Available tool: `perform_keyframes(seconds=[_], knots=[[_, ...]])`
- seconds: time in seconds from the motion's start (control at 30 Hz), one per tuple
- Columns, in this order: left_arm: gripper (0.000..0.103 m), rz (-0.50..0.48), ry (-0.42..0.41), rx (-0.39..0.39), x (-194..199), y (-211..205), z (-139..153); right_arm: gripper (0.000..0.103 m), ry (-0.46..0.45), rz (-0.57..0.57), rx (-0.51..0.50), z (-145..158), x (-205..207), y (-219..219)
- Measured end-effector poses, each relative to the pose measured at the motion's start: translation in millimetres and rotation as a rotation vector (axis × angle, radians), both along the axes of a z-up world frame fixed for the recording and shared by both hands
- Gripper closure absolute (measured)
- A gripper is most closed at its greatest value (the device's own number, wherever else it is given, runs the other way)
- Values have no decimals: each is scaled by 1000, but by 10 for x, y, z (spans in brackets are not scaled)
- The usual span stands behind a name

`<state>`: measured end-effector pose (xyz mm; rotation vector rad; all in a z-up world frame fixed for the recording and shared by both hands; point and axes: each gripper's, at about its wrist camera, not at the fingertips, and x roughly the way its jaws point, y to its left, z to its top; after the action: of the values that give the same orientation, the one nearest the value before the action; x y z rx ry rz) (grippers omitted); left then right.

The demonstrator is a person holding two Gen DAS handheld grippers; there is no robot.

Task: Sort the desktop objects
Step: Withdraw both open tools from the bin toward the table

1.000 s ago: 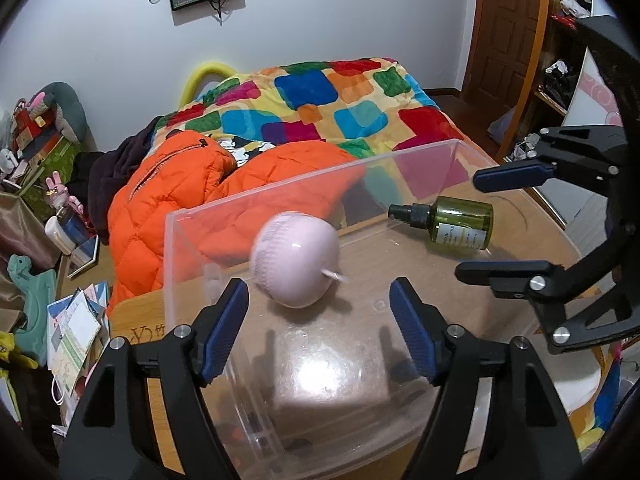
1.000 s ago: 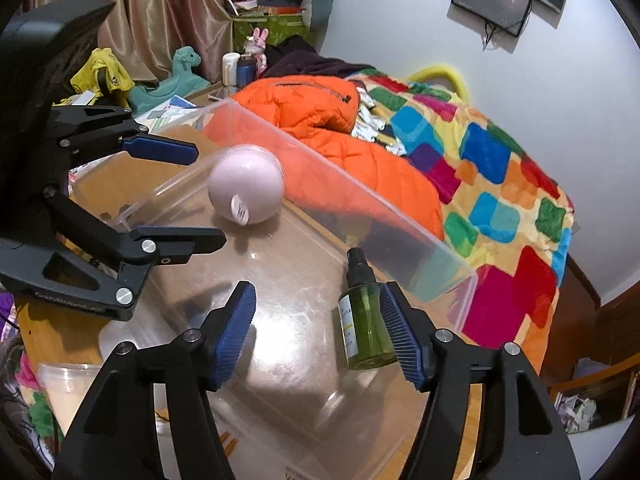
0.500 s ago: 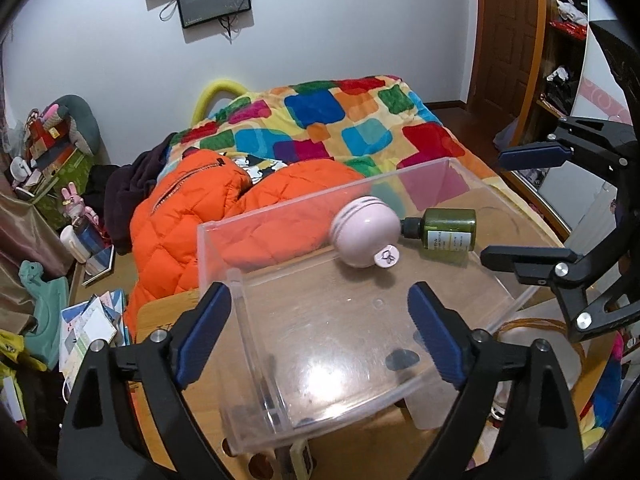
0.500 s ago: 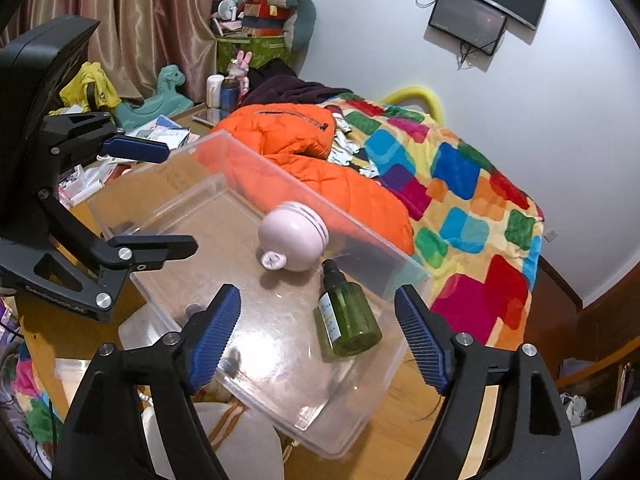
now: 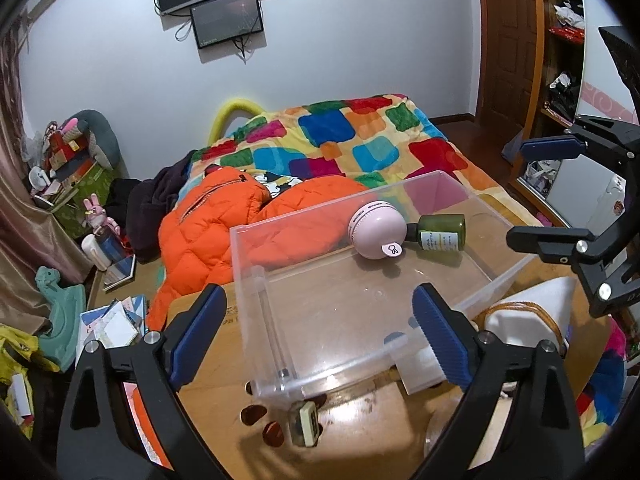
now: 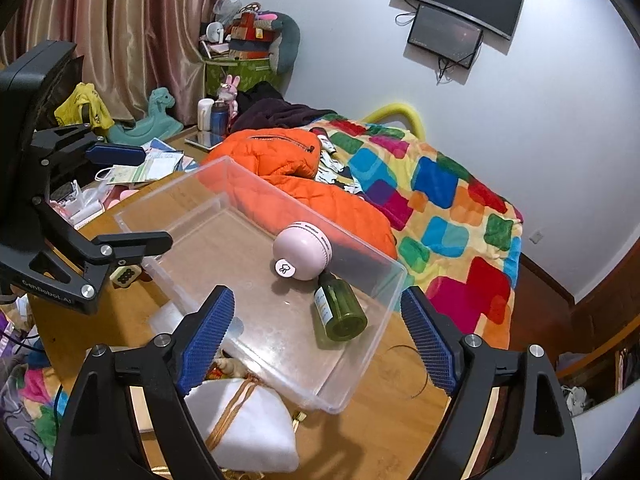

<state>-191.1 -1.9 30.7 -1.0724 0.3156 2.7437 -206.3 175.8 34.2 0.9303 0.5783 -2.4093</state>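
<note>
Both sorted items lay inside the clear plastic bin, gathered against its far wall: the pink round gadget rested on its side with its small white tag facing the cameras, and the green spray bottle lay flat with its nozzle end touching the gadget. That looked like where rolling things would come to rest against a wall, not careful placement.

The left gripper hung above the bin's near corner with its blue pads spread wide and nothing between them. The right gripper was equally wide apart and empty over the bin's other end.

Unsorted things remained on the wooden desk: a white pouch with a tan cord just beside the bin, and what might be a mahjong tile near reddish discs, though the view was too small to be sure.
</note>
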Motion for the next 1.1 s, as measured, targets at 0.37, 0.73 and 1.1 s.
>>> perform_keyframes(seconds=[0.37, 0.73, 1.1], knots=[[6, 42, 39, 19, 336, -200, 121, 19, 39, -31, -33, 133, 321, 177], [6, 96, 31, 40, 566, -463, 43, 15, 63, -63, -51, 146, 557, 326], [6, 104, -18, 55, 659, -553, -204, 15, 39, -93, -32, -147, 703, 382]])
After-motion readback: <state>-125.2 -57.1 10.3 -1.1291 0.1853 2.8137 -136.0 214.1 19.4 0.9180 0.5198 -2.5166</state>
